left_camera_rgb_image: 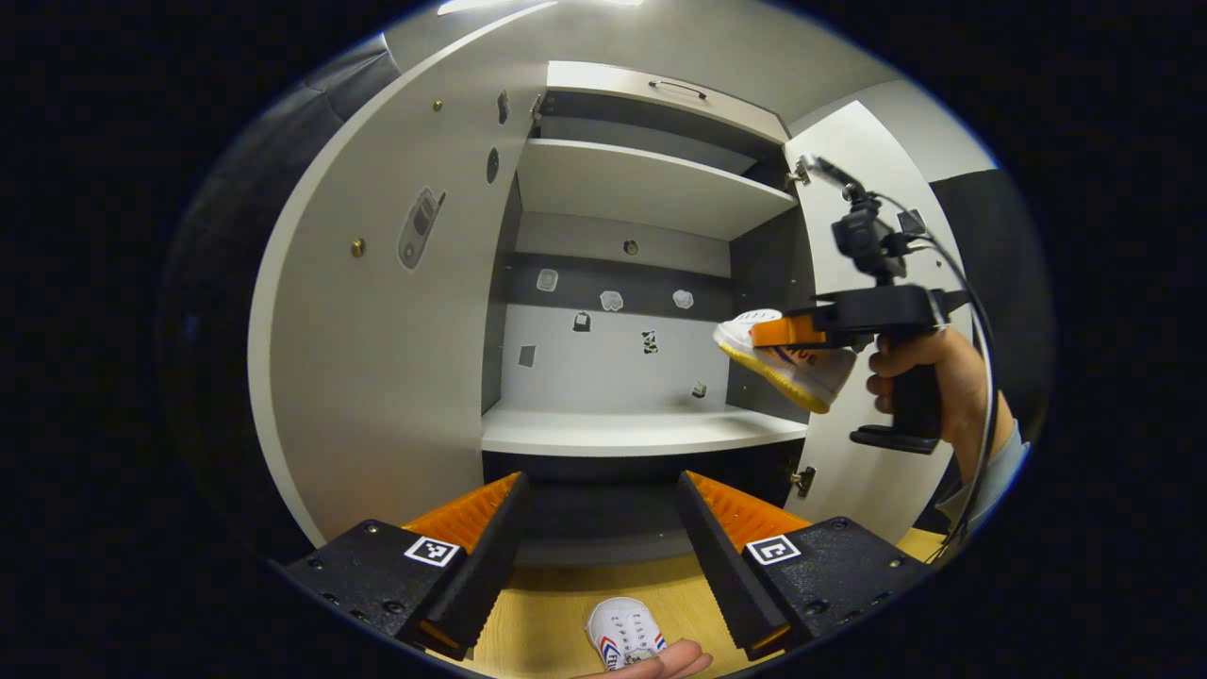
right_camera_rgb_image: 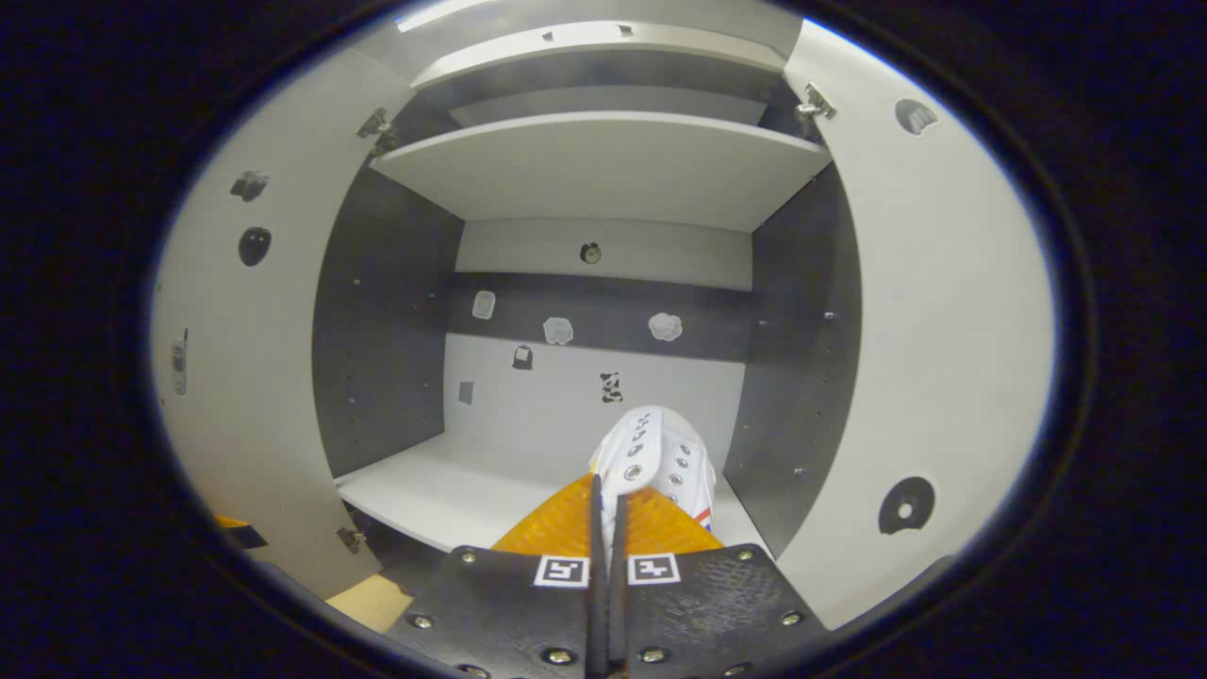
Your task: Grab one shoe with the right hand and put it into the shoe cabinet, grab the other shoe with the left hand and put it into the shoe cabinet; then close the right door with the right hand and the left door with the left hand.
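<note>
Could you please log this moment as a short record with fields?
right gripper: jaws shut on a white shoe, held in the air before the cabinet
left gripper: jaws open, holding nothing
second shoe: on the wooden floor, below the left gripper
doors: both open
lower shelf: no shoe on it yet

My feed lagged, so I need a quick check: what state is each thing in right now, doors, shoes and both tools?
Left door: open.
Right door: open.
Lower shelf: bare, no shoe on it.
First shoe: held in the air before the cabinet, not yet set down.
Second shoe: lying on the wooden floor, not gripped.
Right tool: shut on the first shoe.
Left tool: open, holding nothing.
</note>
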A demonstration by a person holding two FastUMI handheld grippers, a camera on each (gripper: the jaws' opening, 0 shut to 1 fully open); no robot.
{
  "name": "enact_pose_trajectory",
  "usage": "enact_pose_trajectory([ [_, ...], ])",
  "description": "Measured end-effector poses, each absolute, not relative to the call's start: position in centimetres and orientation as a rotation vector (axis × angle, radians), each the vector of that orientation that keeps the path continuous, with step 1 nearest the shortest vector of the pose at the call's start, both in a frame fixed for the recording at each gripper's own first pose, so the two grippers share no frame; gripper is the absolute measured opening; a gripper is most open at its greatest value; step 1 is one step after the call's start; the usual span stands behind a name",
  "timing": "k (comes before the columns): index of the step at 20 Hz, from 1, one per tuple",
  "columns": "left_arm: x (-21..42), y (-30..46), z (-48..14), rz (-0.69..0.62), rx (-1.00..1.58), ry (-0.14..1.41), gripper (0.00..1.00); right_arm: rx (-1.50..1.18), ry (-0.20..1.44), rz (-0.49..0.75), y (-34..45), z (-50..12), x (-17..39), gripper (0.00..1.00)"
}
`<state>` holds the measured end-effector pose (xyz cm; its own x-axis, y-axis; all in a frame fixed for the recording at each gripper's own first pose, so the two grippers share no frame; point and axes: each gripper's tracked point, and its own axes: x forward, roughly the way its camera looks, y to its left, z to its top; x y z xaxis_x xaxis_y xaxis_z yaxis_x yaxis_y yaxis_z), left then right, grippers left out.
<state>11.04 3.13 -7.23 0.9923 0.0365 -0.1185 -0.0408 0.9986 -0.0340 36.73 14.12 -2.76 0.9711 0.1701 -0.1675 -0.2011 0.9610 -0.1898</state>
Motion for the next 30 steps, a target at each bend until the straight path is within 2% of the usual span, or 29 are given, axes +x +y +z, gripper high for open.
enact_pose_trajectory([
  [5,10.2,3.7,-7.4,0.032,-0.012,0.120,0.96,-0.279,0.230,0.205,15.1,-7.2,44.3,0.01],
  [6,10.0,3.8,-7.5,0.034,-0.011,0.121,0.94,-0.301,0.241,0.199,14.9,-8.2,45.6,0.01],
  [7,10.0,3.9,-7.6,0.037,-0.007,0.119,0.96,-0.335,0.249,0.191,14.6,-9.0,46.7,0.01],
  [11,9.7,3.3,-8.1,0.025,-0.009,0.137,0.96,-0.351,0.288,0.149,13.2,-11.7,47.8,0.01],
  [13,9.9,3.4,-8.4,0.032,-0.015,0.139,0.96,-0.311,0.259,0.134,13.1,-11.6,48.2,0.05],
  [15,10.3,3.5,-9.1,0.035,-0.022,0.157,0.96,-0.301,0.196,0.142,13.3,-10.3,47.8,0.17],
  [16,10.5,3.4,-9.7,0.033,-0.023,0.169,0.97,-0.308,0.167,0.134,13.1,-9.7,47.3,0.46],
  [18,10.8,3.5,-10.8,0.034,-0.026,0.198,0.97,-0.319,0.124,0.109,12.4,-8.9,46.0,0.89],
  [19,10.9,3.4,-11.2,0.034,-0.023,0.206,0.97,-0.310,0.108,0.114,12.5,-8.8,45.0,0.93],
  [22,11.3,3.8,-12.4,0.050,0.000,0.221,0.97,-0.229,0.085,0.132,12.6,-8.4,41.6,0.97],
  [26,11.0,3.2,-15.1,0.023,-0.025,0.268,0.97,-0.098,0.100,0.151,11.9,-8.3,36.4,0.97],
  [30,8.9,1.8,-21.2,-0.048,-0.058,0.410,0.97,-0.018,0.101,0.259,11.9,-9.3,30.7,0.97],
])
